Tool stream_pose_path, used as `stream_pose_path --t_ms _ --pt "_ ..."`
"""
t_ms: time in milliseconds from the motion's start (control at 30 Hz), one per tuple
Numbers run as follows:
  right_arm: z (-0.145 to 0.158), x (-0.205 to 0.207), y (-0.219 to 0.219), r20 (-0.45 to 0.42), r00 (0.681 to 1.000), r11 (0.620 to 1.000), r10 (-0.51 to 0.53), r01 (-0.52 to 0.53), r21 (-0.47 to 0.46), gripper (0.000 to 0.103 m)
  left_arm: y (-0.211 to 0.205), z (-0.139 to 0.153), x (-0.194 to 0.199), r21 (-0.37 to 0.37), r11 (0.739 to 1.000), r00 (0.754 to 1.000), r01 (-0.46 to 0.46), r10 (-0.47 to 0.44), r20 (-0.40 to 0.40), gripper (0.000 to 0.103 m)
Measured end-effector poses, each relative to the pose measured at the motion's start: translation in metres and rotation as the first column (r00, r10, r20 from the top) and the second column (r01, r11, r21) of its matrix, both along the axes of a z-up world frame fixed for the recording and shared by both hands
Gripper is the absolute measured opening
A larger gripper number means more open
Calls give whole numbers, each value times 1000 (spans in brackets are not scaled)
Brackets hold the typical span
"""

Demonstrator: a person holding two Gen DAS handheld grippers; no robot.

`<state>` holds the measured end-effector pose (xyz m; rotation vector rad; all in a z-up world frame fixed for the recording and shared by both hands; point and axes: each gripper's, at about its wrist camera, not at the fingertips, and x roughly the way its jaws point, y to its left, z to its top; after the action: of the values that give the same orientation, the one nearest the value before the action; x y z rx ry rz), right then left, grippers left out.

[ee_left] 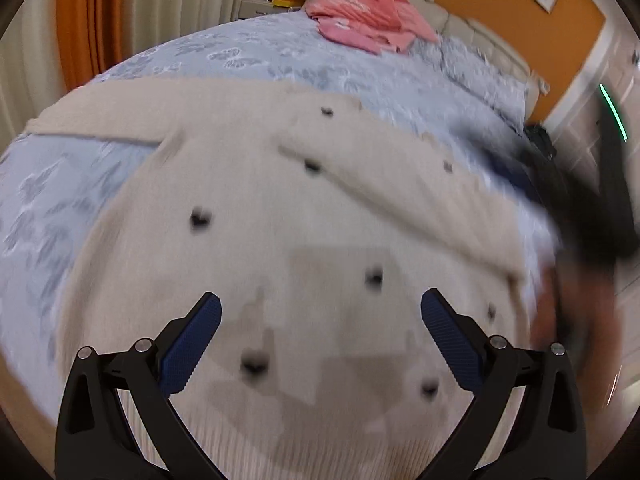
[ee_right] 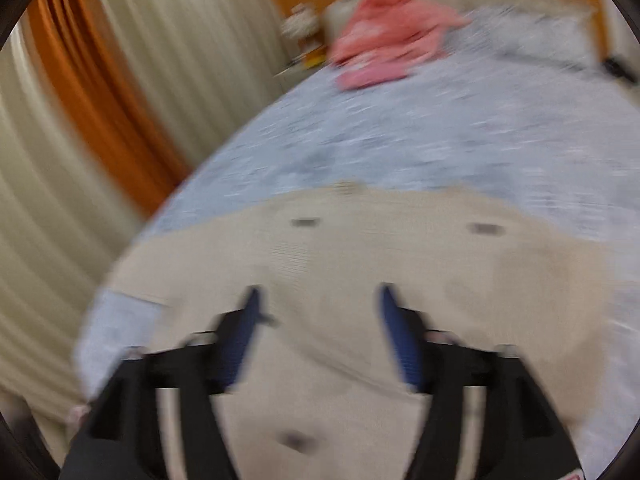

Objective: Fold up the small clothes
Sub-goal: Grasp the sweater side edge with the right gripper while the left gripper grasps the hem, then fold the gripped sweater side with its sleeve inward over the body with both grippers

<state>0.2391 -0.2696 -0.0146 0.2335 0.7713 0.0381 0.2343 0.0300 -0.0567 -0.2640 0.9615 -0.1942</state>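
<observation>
A cream knit sweater [ee_left: 280,240] with dark dots lies spread on the bed; one sleeve [ee_left: 100,116] stretches left and the other sleeve [ee_left: 400,184] is folded across the body. My left gripper [ee_left: 320,304] is open and empty above the sweater's lower body. The right gripper shows blurred at the right edge of the left wrist view [ee_left: 560,184]. In the right wrist view the right gripper [ee_right: 318,296] is open and empty over the sweater [ee_right: 360,260]; this view is motion-blurred.
The bed has a pale blue floral cover [ee_left: 280,60]. A pink garment [ee_left: 368,16] lies crumpled near the headboard [ee_left: 460,12]; it also shows in the right wrist view [ee_right: 384,40]. Orange and cream curtains [ee_left: 100,12] hang at the left. A nightstand [ee_left: 264,4] stands behind the bed.
</observation>
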Motion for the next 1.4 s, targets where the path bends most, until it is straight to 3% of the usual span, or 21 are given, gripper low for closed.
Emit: stream_pose_path --t_ms 133,300,367,400,433,500,600,667,733,767,833,867,933,967,1033,1133,1233,1267,1300,1333,1400 --pt "-49 -51 -78 -141 975 977 -174 152 -152 73 -16 -15 81 -39 999 1000 -2 1 -12 98" --pt "-98 -57 -133 -265 933 968 -245 249 -20 73 -28 -67 152 -97 985 979 -142 125 -163 92" --pt "-104 -58 -137 -214 943 964 -256 265 15 70 -29 -65 156 -59 979 978 -197 191 -89 74" --pt "-102 -54 -139 -207 945 963 -254 266 32 41 -33 -62 159 -26 981 979 -191 189 -71 46" --pt "-98 -48 -141 -197 950 961 -241 261 85 18 -35 -60 164 7 984 982 -180 180 -52 31" --pt "-87 -39 -149 -161 955 949 -251 275 154 11 -31 -57 166 -1 983 983 -184 184 -24 18" --pt "-55 -50 -149 -56 959 950 -276 281 132 11 -24 -55 168 -12 985 985 -172 172 11 14" --pt "-66 -53 -154 -74 956 952 -284 290 99 11 -30 -58 169 41 988 988 -150 148 45 14" --pt "-102 -47 -158 -193 945 954 -265 286 92 12 -33 -62 171 82 988 991 -133 130 36 18" --pt "-106 -53 -163 -152 950 947 -271 291 134 11 -35 -68 172 100 987 992 -127 125 28 18" --pt "-90 -57 -164 -179 949 944 -262 290 158 17 -31 -59 165 90 989 993 -115 112 38 21" --pt "-74 -68 -161 -169 951 943 -259 287 168 21 -26 -53 158 67 992 994 -105 103 36 27" --pt "-57 -91 -152 -166 958 949 -233 262 176 34 -4 -33 129 12 996 994 -92 91 55 64" --pt "-52 -108 -144 -188 959 952 -214 248 182 52 10 -25 109 2 995 993 -97 97 73 72" --pt "-58 -137 -129 -242 951 951 -193 242 193 60 41 -18 71 8 994 991 -113 112 70 87" --pt "-83 -199 -102 -405 905 921 -129 261 288 62 97 -30 15 0 980 979 -200 200 -24 91" --pt "-88 -226 -79 -445 888 915 -112 267 302 63 153 -61 -36 -40 942 931 -333 322 -171 89" --pt "-84 -225 -74 -449 887 916 -105 262 304 66 163 -63 -54 -91 938 937 -336 322 -134 88" --pt "-87 -224 -69 -456 887 901 -77 257 349 70 162 -58 -62 -71 943 943 -326 319 -99 89" --pt "-92 -223 -65 -465 883 881 -58 264 392 71 158 -56 -67 -17 943 940 -331 328 -96 93" --pt "-98 -219 -58 -465 881 889 -90 281 361 71 154 -64 -69 -32 941 932 -337 329 -152 93"
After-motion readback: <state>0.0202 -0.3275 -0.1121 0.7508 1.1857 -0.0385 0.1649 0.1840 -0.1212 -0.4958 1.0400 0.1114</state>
